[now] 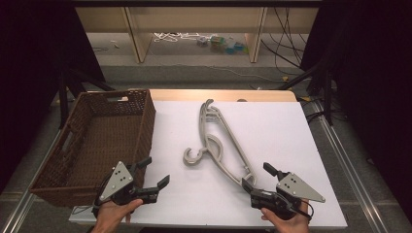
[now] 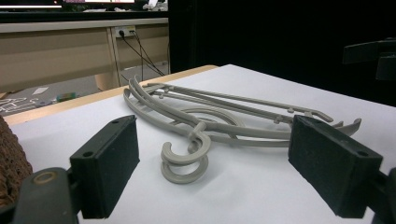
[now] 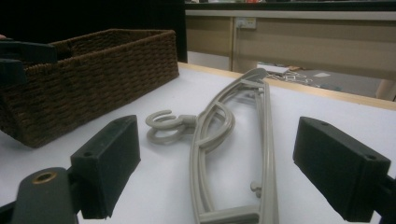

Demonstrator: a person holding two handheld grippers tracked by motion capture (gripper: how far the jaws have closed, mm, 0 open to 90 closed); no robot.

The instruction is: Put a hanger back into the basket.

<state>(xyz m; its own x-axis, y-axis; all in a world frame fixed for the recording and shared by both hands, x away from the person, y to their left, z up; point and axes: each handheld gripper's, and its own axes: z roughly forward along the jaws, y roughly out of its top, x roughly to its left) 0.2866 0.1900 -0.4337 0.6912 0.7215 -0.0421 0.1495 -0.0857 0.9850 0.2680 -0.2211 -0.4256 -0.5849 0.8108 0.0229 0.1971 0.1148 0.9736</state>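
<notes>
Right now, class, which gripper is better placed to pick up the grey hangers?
Probably the right gripper: open, its jaws sit beside the near end of the hangers. The left gripper, also open, is farther off beside the basket.

Grey hangers (image 3: 233, 140) between parted fingers (image 3: 109, 163), wicker basket (image 3: 88, 74) beyond

Background stuff around the table

There's a brown wicker basket (image 1: 141, 119) sitting on the left edge of the white table (image 1: 282, 131), with a wood strip along the table's far edge. Behind that, a light wooden shelf unit (image 1: 138, 36) stands on the grey floor (image 1: 194, 73), with a white cord (image 1: 175, 36) and some small colourful bits (image 1: 221, 43) lying under it, plus black cables (image 1: 286, 46) trailing off to the right.
</notes>
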